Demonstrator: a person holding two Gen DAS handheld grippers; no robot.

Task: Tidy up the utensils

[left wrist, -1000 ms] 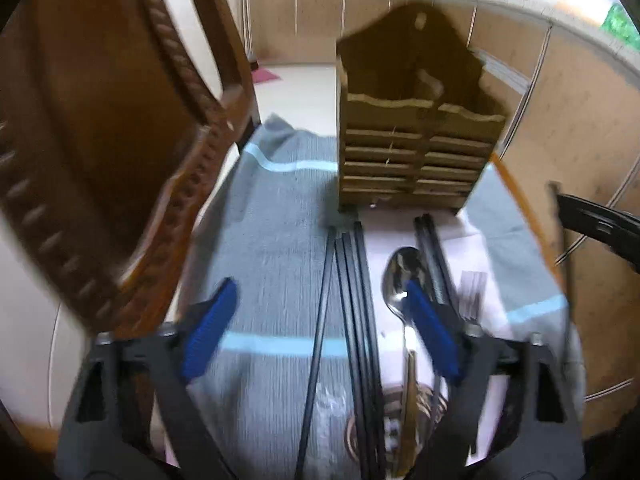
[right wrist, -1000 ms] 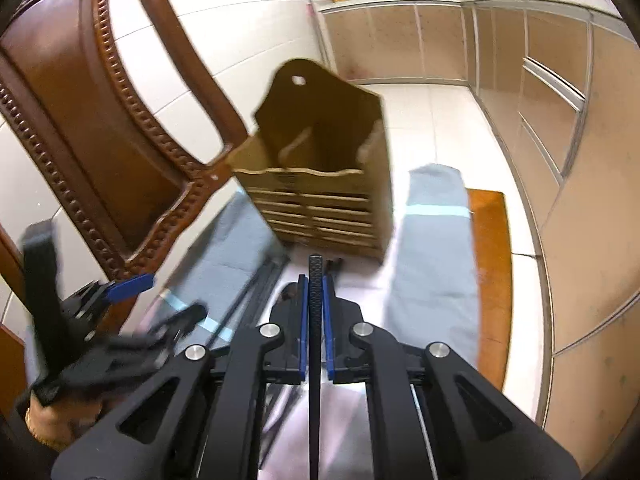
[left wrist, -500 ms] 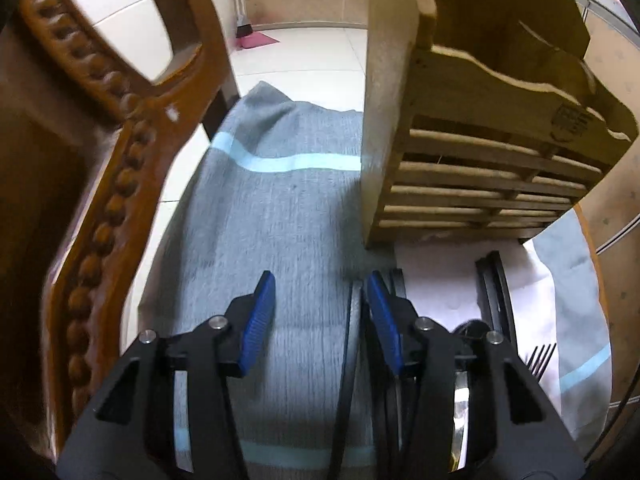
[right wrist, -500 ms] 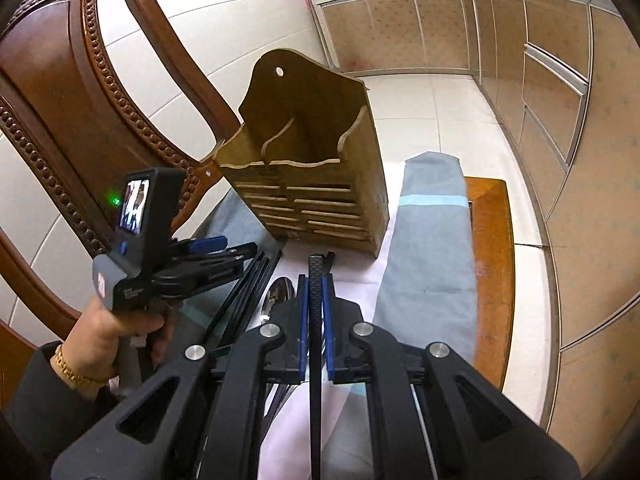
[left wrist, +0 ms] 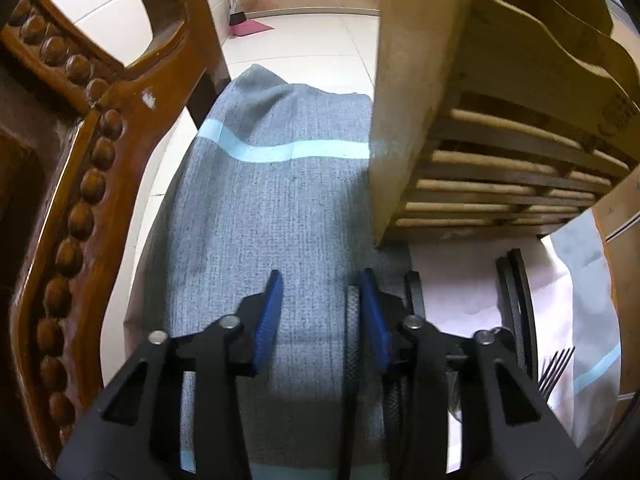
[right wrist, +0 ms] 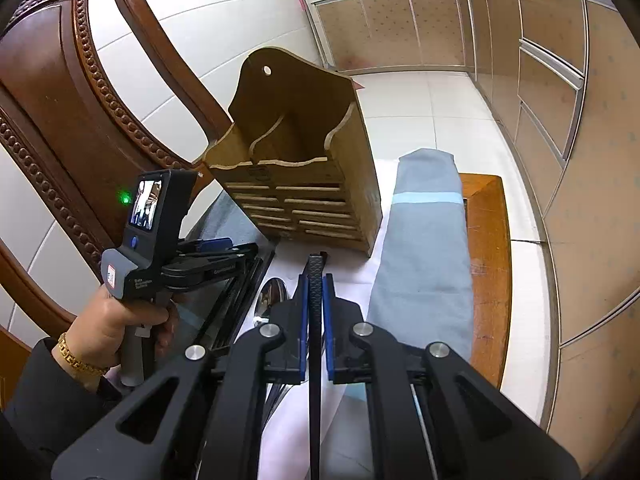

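Note:
A wooden utensil holder with two compartments stands on the table; it also fills the upper right of the left wrist view. My right gripper is shut on a black chopstick and holds it in front of the holder. My left gripper is open, low over the grey cloth, just left of the holder, with black chopsticks by its right finger. More black chopsticks, a fork and a spoon lie on white paper.
A carved wooden chair stands close at the left, also in the left wrist view. A second folded grey cloth lies right of the holder. The wooden table edge runs at the right. Kitchen cabinets line the far side.
My left gripper moved forward and down beside the holder and narrowed its opening. My right gripper kept hold of the chopstick and stayed almost still.

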